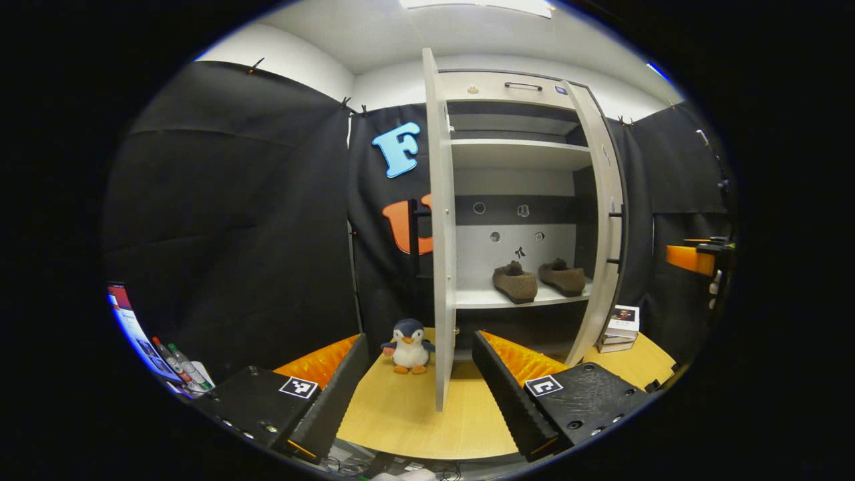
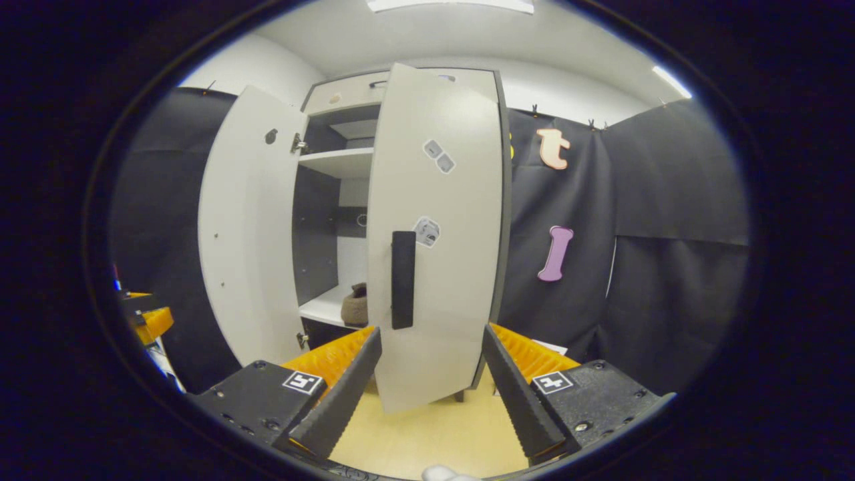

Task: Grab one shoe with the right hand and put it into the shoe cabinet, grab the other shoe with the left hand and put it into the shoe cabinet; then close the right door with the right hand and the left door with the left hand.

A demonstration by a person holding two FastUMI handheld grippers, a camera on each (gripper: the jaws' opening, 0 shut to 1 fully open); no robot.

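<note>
Two brown shoes [image 1: 515, 281] [image 1: 562, 276] sit side by side on the lower shelf [image 1: 481, 298] of the white shoe cabinet [image 1: 514, 87]. Both doors stand ajar. The left door [image 1: 439, 234] shows edge-on right ahead of my left gripper [image 1: 421, 387], which is open and holds nothing. In the right gripper view, the right door [image 2: 437, 234] with its dark handle [image 2: 403, 279] is close in front of my right gripper [image 2: 431, 381], also open and empty. One shoe [image 2: 355, 305] peeks out past that door's edge.
A plush penguin [image 1: 409, 345] stands on the wooden table [image 1: 401, 414] beside the left door. A stack of small boxes [image 1: 620, 328] lies right of the cabinet. Markers [image 1: 179, 364] rest at the left edge. The other gripper [image 1: 701, 260] shows far right.
</note>
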